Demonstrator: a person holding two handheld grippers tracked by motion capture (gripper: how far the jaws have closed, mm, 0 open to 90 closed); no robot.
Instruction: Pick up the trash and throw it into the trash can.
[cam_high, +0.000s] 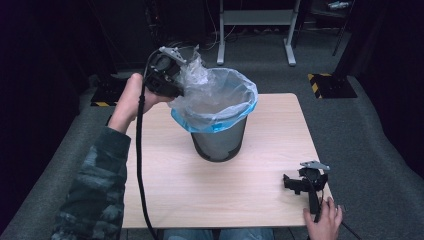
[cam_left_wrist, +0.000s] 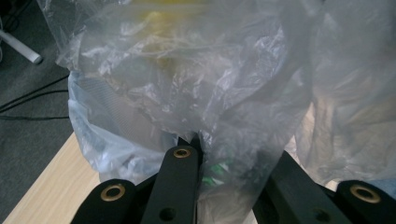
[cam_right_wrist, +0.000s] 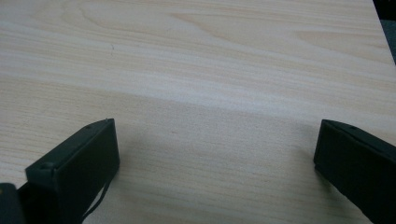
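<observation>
A black mesh bin (cam_high: 220, 144) stands in the middle of the wooden table (cam_high: 165, 175). It is lined with a clear plastic bag (cam_high: 227, 95) whose blue edge folds over the rim. At the bin's far left, my left gripper (cam_high: 186, 70) is raised and shut on a bunch of the bag, pulling it up above the rim. In the left gripper view, crumpled film (cam_left_wrist: 187, 84) gathers at the gripper (cam_left_wrist: 198, 140) and drapes over one jaw. My right gripper (cam_high: 289, 183) lies on the table near the front right corner. It is open, with bare wood between its jaws (cam_right_wrist: 217, 126).
The left gripper's black cable (cam_high: 140, 165) hangs down across the table's left side. A white metal stand (cam_high: 255, 20) is on the grey floor behind. Yellow-and-black striped blocks (cam_high: 330, 82) sit off the table's far corners. The table edge lies just right of the right gripper.
</observation>
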